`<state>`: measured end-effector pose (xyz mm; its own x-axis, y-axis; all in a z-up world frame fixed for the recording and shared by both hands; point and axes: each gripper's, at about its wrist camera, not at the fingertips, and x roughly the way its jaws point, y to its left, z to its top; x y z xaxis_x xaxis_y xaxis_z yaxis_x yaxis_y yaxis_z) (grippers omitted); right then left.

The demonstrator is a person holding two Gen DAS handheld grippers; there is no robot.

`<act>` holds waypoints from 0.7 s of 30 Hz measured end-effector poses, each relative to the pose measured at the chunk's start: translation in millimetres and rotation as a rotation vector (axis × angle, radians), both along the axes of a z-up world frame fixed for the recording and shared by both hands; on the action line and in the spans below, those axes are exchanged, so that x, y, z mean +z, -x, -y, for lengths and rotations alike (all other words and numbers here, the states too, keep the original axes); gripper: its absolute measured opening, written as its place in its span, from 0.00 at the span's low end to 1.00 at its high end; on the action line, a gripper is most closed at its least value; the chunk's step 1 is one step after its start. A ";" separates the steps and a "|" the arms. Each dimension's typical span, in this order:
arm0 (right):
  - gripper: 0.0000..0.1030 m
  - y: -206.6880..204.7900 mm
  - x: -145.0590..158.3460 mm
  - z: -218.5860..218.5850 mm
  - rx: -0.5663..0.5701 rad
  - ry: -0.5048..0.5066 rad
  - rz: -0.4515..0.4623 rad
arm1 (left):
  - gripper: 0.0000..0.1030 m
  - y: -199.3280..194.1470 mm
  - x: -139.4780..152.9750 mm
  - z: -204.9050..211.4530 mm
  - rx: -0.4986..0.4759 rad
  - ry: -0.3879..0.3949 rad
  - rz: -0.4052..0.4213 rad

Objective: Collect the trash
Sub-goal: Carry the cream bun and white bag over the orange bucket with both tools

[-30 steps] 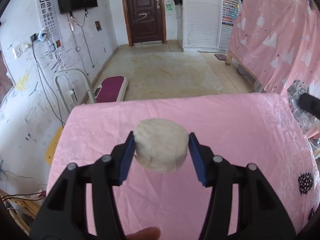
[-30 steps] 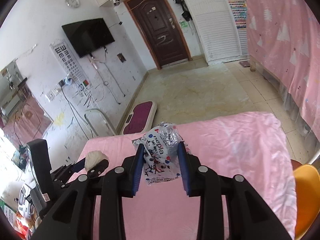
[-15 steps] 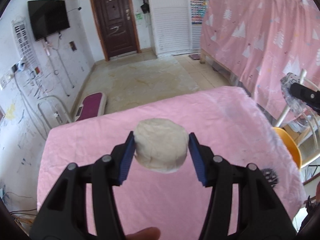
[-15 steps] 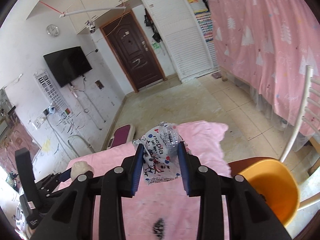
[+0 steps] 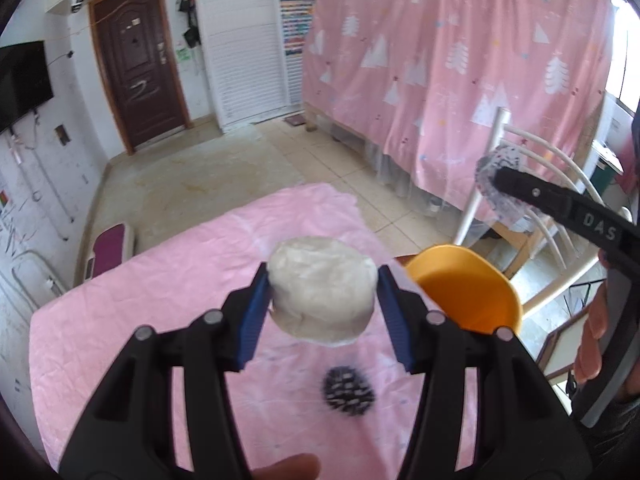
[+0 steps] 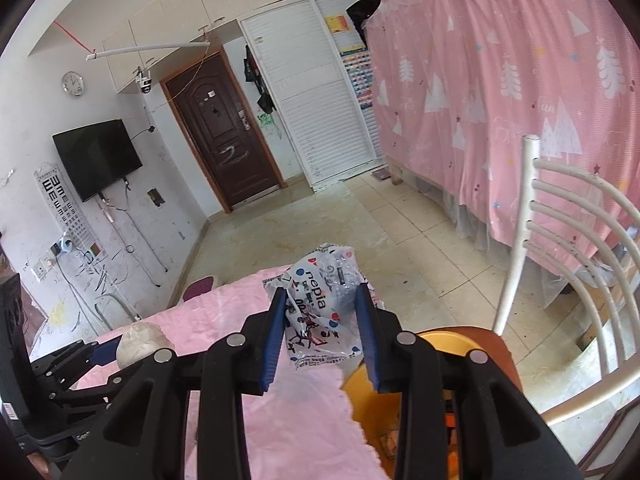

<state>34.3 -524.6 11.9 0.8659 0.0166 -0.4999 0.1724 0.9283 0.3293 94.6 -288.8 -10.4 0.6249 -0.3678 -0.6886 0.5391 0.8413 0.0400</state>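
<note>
My left gripper (image 5: 322,300) is shut on a white crumpled paper wad (image 5: 322,294), held above the pink-covered table (image 5: 160,288). My right gripper (image 6: 322,330) is shut on a crinkled printed plastic wrapper (image 6: 320,312), held over the table's right edge, above an orange bin (image 6: 376,432). In the left wrist view the orange bin (image 5: 468,288) stands just right of the table, and the right gripper (image 5: 500,186) with the wrapper (image 5: 486,168) hangs beyond it. In the right wrist view the left gripper (image 6: 116,350) and its paper wad (image 6: 138,344) show at lower left.
A white slatted chair (image 6: 560,280) stands right of the bin. A pink curtain (image 5: 460,80) hangs behind it. A dark hedgehog print (image 5: 348,390) marks the tablecloth. The tiled floor (image 6: 320,220) runs back to a brown door (image 6: 224,132). A person's fingers (image 5: 592,336) show at the right.
Both grippers have swung to the right with their loads. The orange bin and white chair have come into view; the right gripper now hangs over the bin.
</note>
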 end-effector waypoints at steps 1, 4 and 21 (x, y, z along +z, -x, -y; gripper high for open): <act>0.22 1.3 -0.3 3.8 -0.006 -0.003 0.002 | 0.50 1.0 -0.5 7.3 -0.014 0.001 -0.001; 0.22 9.7 -4.9 18.5 -0.024 -0.013 0.008 | 0.50 6.6 -1.9 27.9 -0.072 0.004 -0.010; 0.22 25.1 -26.6 73.4 -0.076 -0.096 0.000 | 0.68 17.4 -17.7 138.5 -0.240 -0.039 -0.025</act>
